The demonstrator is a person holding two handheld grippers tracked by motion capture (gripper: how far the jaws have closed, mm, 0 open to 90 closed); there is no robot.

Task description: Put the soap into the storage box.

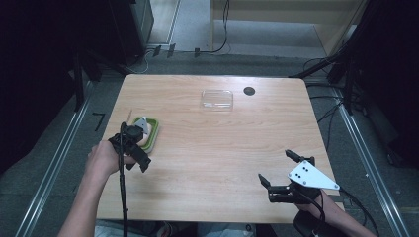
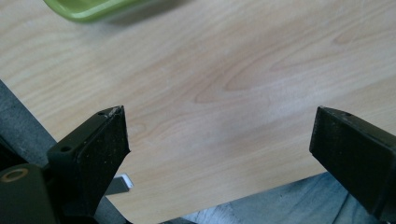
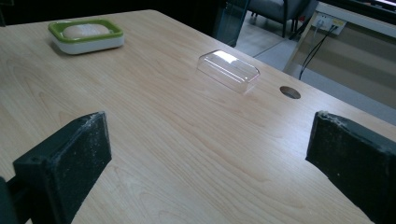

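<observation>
High view: your left gripper [image 1: 140,157] sits just beside the green soap dish [image 1: 152,134], at its near-left side, partly covering it from this camera. A pale bar of soap shows inside the dish. The clear lid [image 1: 217,99] lies well apart from the dish, farther back and toward the table's [image 1: 212,163] right. Your right gripper [image 1: 277,169] hovers at the near-right corner, far from the dish, jaws spread wide, nothing between them.

Left gripper view: jaws stand wide with bare wood between them, holding nothing. Only the dish's [image 2: 93,8] green rim shows at the top edge, beyond the jaws, so you look clear of it.

Right gripper view: jaws wide and empty. Dish [image 3: 86,36] far off at the upper left with the soap [image 3: 85,30] resting in it; lid [image 3: 229,70] right of the dish, upright-side-up on the wood, untouched.

Judgement: soap is in the dish, so that part looks done. Dish isn't covered yet. Likely left: pick up the lid, carry it to the dish, set it over the soap. Roughly halfway.
</observation>
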